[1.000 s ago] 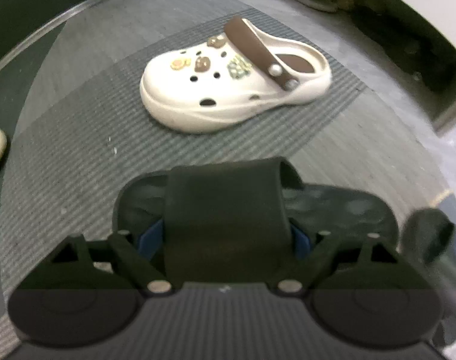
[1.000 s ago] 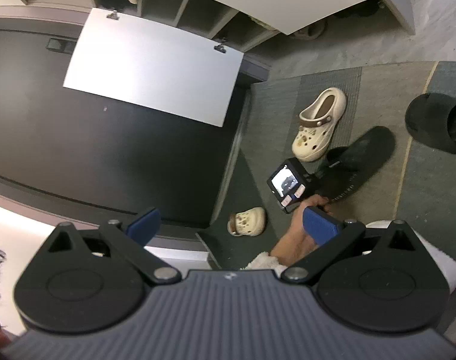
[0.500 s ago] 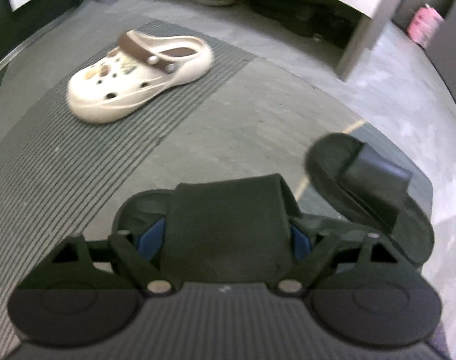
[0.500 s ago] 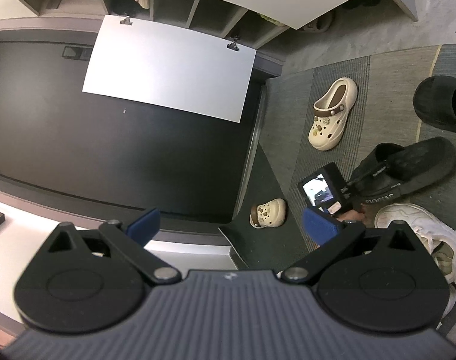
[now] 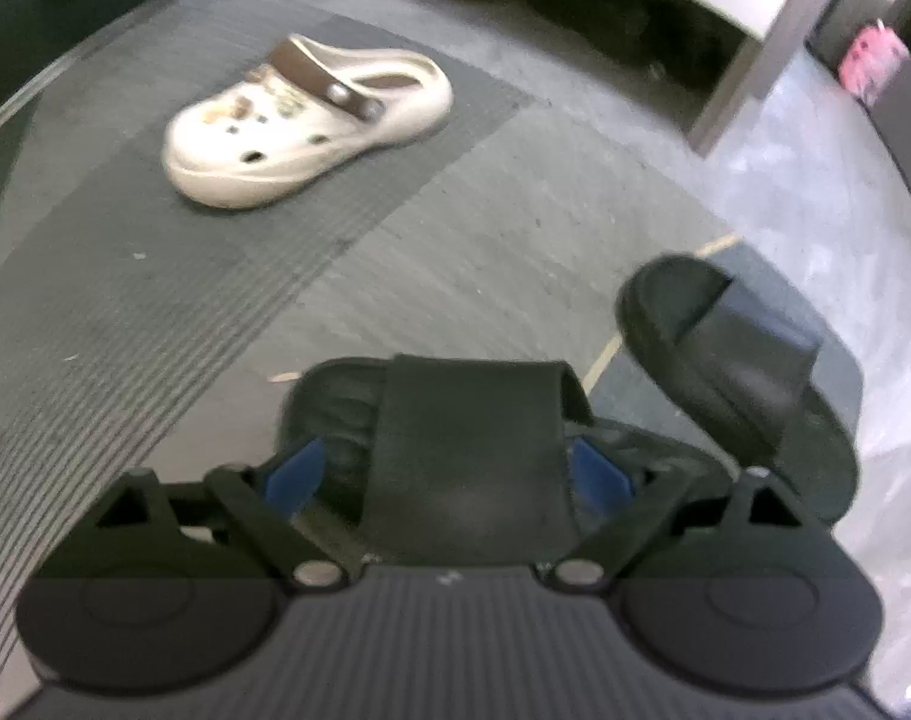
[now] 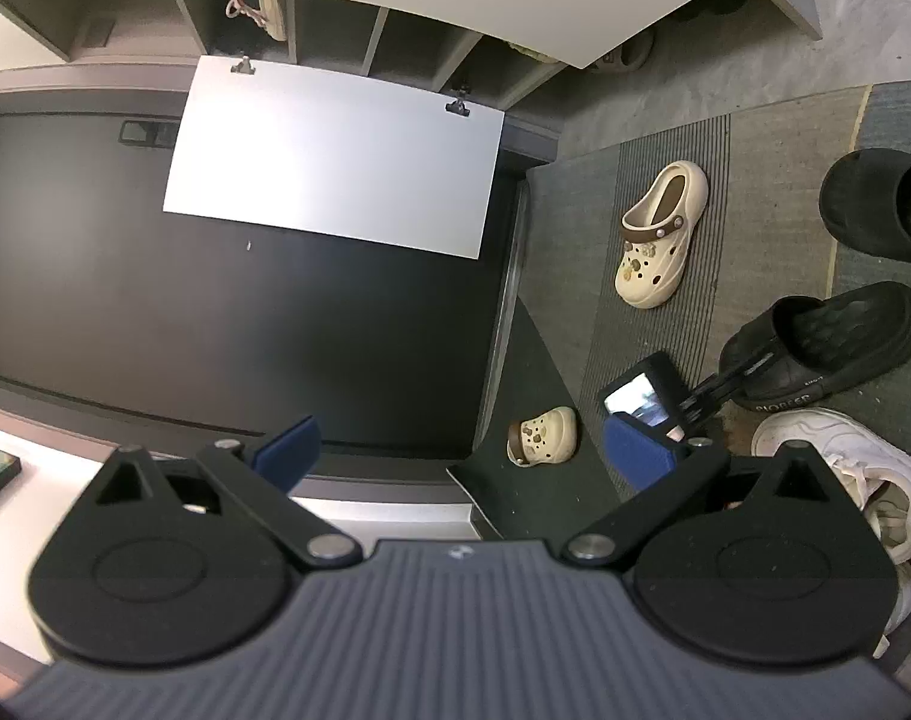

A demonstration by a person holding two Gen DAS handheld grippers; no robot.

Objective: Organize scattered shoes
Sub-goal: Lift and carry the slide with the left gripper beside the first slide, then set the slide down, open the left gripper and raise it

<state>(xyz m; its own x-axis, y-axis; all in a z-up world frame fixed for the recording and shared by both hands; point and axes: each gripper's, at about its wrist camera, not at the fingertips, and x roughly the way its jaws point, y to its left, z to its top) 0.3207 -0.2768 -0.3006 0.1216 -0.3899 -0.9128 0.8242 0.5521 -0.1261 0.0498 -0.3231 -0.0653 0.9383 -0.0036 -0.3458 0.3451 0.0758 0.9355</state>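
**Gripping the black slide by its strap**

Hiding the slide's heel and near sole is the left gripper (image 5: 449,474), its blue pads closed on either side of the wide strap of the black slide (image 5: 467,438), low over the grey mat (image 5: 155,312). White writing on the sole's side is only partly readable in the right wrist view. Its matching slide (image 5: 737,384) lies just to the right, blurred. Far left rests a cream clog (image 5: 305,126) with a brown strap and charms. The right gripper (image 6: 461,450) hangs high, jaws wide apart, holding nothing. A white sneaker (image 6: 845,468) is partly cut off behind it.
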